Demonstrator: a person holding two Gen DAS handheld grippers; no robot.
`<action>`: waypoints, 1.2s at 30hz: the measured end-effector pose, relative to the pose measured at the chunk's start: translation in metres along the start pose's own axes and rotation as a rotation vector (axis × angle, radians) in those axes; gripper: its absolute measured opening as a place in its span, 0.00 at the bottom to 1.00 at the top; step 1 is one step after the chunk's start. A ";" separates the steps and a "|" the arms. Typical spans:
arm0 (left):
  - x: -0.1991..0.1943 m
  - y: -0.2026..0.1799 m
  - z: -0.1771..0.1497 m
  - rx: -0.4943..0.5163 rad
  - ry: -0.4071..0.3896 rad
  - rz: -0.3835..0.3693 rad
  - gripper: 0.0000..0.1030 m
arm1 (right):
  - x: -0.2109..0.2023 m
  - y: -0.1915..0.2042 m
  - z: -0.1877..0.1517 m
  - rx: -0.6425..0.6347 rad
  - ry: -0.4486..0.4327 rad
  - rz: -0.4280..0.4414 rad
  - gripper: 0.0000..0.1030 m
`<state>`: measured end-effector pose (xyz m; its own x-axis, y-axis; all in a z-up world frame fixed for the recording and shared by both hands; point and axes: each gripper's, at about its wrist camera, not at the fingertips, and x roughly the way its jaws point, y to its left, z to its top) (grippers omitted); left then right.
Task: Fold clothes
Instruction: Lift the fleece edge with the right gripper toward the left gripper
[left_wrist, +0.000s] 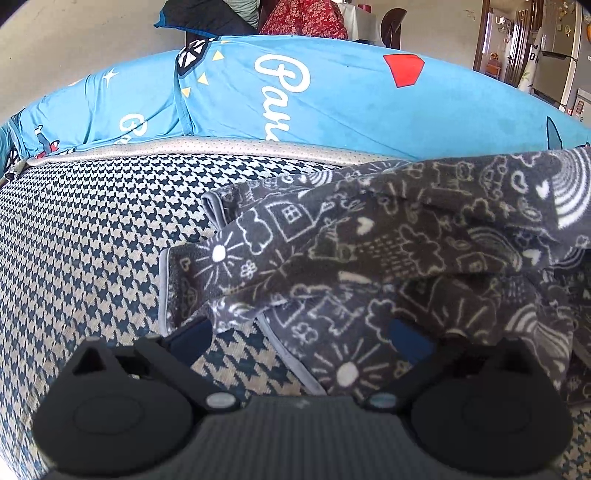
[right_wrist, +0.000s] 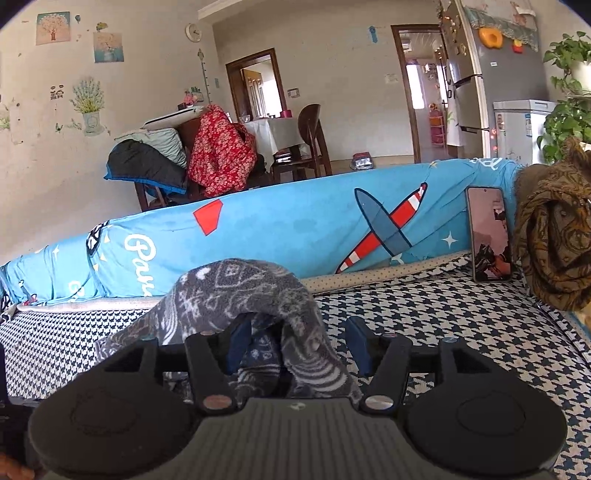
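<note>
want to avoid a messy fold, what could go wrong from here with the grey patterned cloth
1. The right gripper stands open with the grey cloth draped over one finger, so the cloth may snag and get dragged when the gripper pulls back.
2. The cloth lies bunched and creased, so the fold could set crooked.
3. The left gripper is open with only an edge between its fingers; closing may catch too little fabric.

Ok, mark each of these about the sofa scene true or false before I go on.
1. The grey doodle-print garment lies on the houndstooth seat. True.
2. The right gripper has its jaws clamped tight on the garment. False: they stand apart, cloth draped between.
3. A phone leans against the blue cover. True.
4. The left gripper is shut. False: its jaws are open.
</note>
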<state>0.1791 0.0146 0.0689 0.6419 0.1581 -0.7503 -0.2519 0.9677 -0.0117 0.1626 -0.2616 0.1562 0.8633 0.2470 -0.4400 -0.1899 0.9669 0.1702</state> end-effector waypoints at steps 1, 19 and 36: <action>0.001 -0.001 0.001 0.002 -0.005 0.004 1.00 | -0.002 0.002 -0.001 -0.007 0.001 0.019 0.54; 0.044 -0.009 0.034 0.000 -0.003 0.014 1.00 | -0.013 0.044 -0.029 -0.165 0.032 0.119 0.64; 0.058 -0.007 0.054 0.007 -0.015 0.013 1.00 | 0.028 0.074 -0.064 -0.169 0.259 0.167 0.91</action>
<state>0.2568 0.0278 0.0609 0.6494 0.1739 -0.7403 -0.2554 0.9668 0.0030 0.1426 -0.1793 0.1007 0.6703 0.3899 -0.6314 -0.4120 0.9032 0.1204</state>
